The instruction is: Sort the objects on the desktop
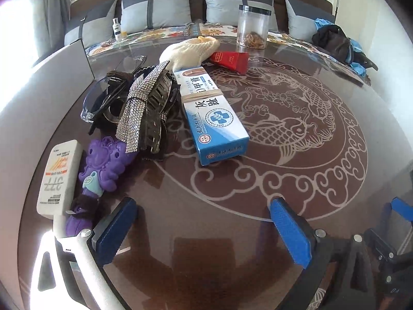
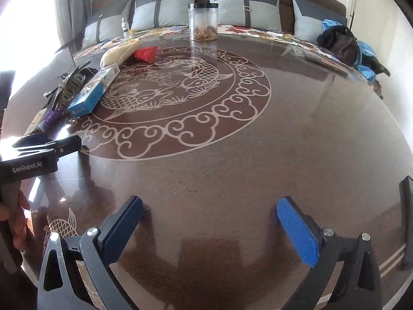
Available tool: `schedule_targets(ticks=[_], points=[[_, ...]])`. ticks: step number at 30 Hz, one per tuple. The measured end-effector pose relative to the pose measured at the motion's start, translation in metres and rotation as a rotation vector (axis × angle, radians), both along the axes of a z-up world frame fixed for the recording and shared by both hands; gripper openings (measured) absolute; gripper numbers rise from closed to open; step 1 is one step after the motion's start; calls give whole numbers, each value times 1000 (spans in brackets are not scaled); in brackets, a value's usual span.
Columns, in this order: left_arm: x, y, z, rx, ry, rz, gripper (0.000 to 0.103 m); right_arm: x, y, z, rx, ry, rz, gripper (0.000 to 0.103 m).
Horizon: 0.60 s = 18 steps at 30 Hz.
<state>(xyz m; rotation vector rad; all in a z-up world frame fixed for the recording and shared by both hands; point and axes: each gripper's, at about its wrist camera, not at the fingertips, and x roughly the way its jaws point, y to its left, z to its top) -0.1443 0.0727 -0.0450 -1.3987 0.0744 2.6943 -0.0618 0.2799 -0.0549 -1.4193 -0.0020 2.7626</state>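
Desktop objects sit in a cluster on the left side of the brown tabletop [image 1: 232,232], beside its fish-and-cloud inlay. Blue-and-white box [image 1: 210,111] with a rubber band around it lies flat, its near end on the inlay ring. Just left of it: rhinestone hair clip [image 1: 139,106] stacked over a dark claw clip [image 1: 157,108], on top of black glasses [image 1: 108,95]. Purple toy [image 1: 103,165] lies in front of the clips, touching a white tube [image 1: 59,178] at the tabletop edge. Cream knit glove [image 1: 188,51] lies behind the box, red packet [image 1: 231,58] just right of it. Clear jar [image 1: 253,27] with a black lid stands at the far edge, well apart from the cluster.

Left tongs [image 1: 206,232]: jaws apart, nothing between them, over bare tabletop in front of the box. Right tongs [image 2: 214,230]: jaws apart, nothing held, over bare tabletop well right of the cluster.
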Motion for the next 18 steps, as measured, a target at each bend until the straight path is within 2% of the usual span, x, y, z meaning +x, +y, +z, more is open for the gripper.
schedule_targets(ticks=[18], points=[[-7, 1, -2, 0, 5, -3, 103, -3, 1, 0, -2, 0, -1, 103]])
